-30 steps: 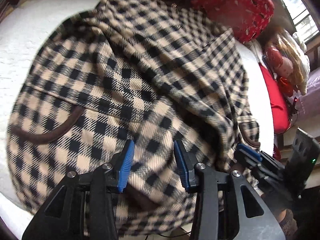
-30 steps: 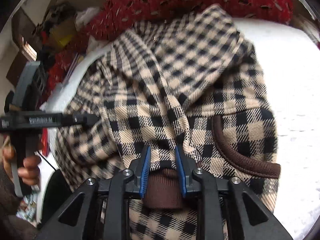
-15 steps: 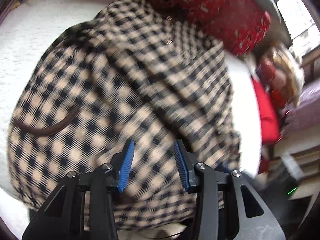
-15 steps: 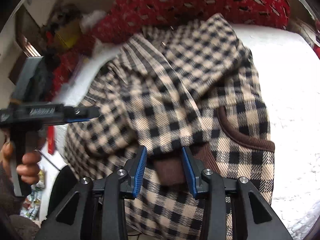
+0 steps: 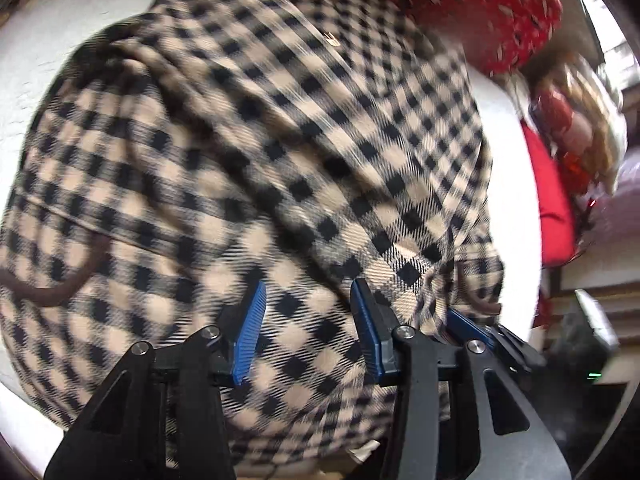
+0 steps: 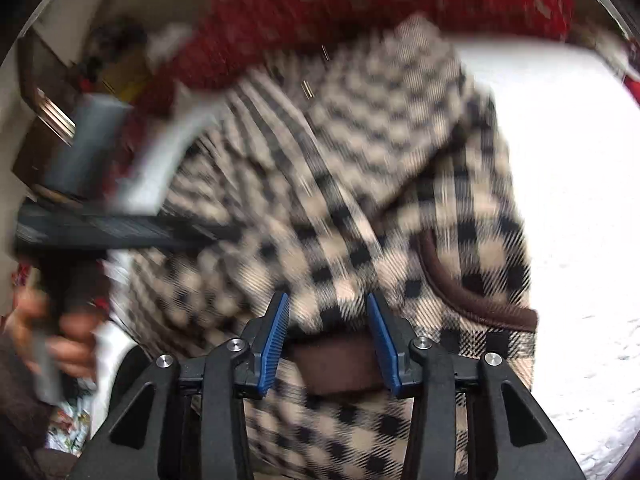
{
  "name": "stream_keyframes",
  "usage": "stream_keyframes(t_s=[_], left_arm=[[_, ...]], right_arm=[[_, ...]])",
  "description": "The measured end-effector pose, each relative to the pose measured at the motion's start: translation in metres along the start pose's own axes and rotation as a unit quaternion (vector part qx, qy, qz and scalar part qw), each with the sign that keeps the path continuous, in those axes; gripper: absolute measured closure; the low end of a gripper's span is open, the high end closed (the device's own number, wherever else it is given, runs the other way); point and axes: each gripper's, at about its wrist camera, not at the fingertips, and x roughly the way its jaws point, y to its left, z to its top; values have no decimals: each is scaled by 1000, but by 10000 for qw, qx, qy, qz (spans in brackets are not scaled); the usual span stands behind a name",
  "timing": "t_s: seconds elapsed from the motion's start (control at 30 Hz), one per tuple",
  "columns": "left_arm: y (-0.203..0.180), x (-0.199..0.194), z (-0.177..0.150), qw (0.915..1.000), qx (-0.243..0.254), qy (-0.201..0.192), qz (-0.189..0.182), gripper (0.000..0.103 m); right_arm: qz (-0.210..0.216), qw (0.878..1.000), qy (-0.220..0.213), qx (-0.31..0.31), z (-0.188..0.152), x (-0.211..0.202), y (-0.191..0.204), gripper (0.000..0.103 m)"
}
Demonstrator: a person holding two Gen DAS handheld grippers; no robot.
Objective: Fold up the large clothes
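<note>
A beige-and-black checked jacket (image 5: pixel 256 152) with brown trim lies bunched on a white bed cover (image 5: pixel 36 52). My left gripper (image 5: pixel 308 320) is open just above its near hem, holding nothing. My right gripper (image 6: pixel 328 336) is open, its jaws either side of the brown ribbed cuff (image 6: pixel 336 368) without gripping it. The brown-edged pocket (image 6: pixel 472 300) lies right of it. The right gripper also shows in the left wrist view (image 5: pixel 480 332) at the jacket's right edge. The left gripper shows blurred at the left of the right wrist view (image 6: pixel 120 232).
A red patterned pillow (image 5: pixel 472 4) lies along the far side of the bed. A red cushion (image 5: pixel 556 208) and a doll (image 5: pixel 572 120) sit off the bed's right edge. Clutter (image 6: pixel 116 76) stands at the far left.
My right gripper has opened and let go of the sleeve's brown cuff. Both grippers have shifted over the jacket; the views are motion-blurred.
</note>
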Motion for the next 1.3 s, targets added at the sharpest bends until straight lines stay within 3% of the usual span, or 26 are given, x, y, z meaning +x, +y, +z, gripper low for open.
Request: stream_keyframes(t_s=[0.07, 0.13, 0.23, 0.3, 0.33, 0.37, 0.43, 0.53, 0.6, 0.73, 0.8, 0.9, 1.03, 1.1, 1.13, 1.17, 1.2, 1.3], left_arm=[[12, -27, 17, 9999, -49, -122, -70, 61], [22, -54, 37, 9994, -123, -326, -66, 61], [47, -96, 83, 9964, -480, -588, -388, 57], [64, -106, 112, 9933, -797, -598, -583, 52], [74, -108, 130, 9915, -952, -616, -636, 51], [79, -104, 145, 9907, -1056, -630, -591, 51], [90, -95, 167, 9879, -1306, -662, -507, 51], [112, -69, 202, 9814, -1706, -585, -662, 51], [126, -50, 220, 9758, -1957, -591, -781, 51], [140, -16, 248, 9734, -2060, -421, -908, 51], [145, 2, 260, 9716, -2118, -325, -999, 51], [143, 23, 274, 9730, -1938, -191, -1236, 51], [124, 34, 281, 9805, -1544, -208, -1197, 26], [111, 33, 282, 9846, -1312, -239, -1131, 27], [103, 33, 279, 9856, -1220, -222, -1149, 42], [99, 32, 277, 9862, -1162, -213, -1161, 60], [93, 31, 275, 9880, -1056, -154, -1114, 94], [84, 12, 263, 9927, -834, -483, -723, 97]], right_arm=[[-95, 9999, -4, -141, 5, 2, 2, 61], [75, 10000, 49, -40, 23, -8, 0, 61], [423, 9982, -347, 249, 64, -36, -13, 60], [535, 9956, -595, 496, 98, -53, -25, 56], [569, 9939, -723, 605, 116, -60, -31, 48], [598, 9925, -800, 698, 134, -64, -37, 42], [617, 9893, -889, 977, 168, -64, -49, 40], [683, 9817, -1072, 1415, 216, -48, -70, 40], [629, 9813, -942, 1557, 244, -25, -82, 40], [295, 9821, -488, 1793, 287, 28, -101, 40], [449, 9792, -504, 1913, 303, 51, -114, 40], [618, 9740, -440, 2133, 315, 77, -129, 40], [704, 9747, -197, 2113, 324, 106, -133, 40], [672, 9807, -248, 1819, 326, 110, -125, 42], [592, 9844, -180, 1645, 328, 109, -120, 56], [523, 9882, -90, 1439, 328, 110, -112, 91], [462, 9908, -20, 1271, 328, 110, -107, 98], [179, 9974, -230, 655, 322, 91, -84, 98]])
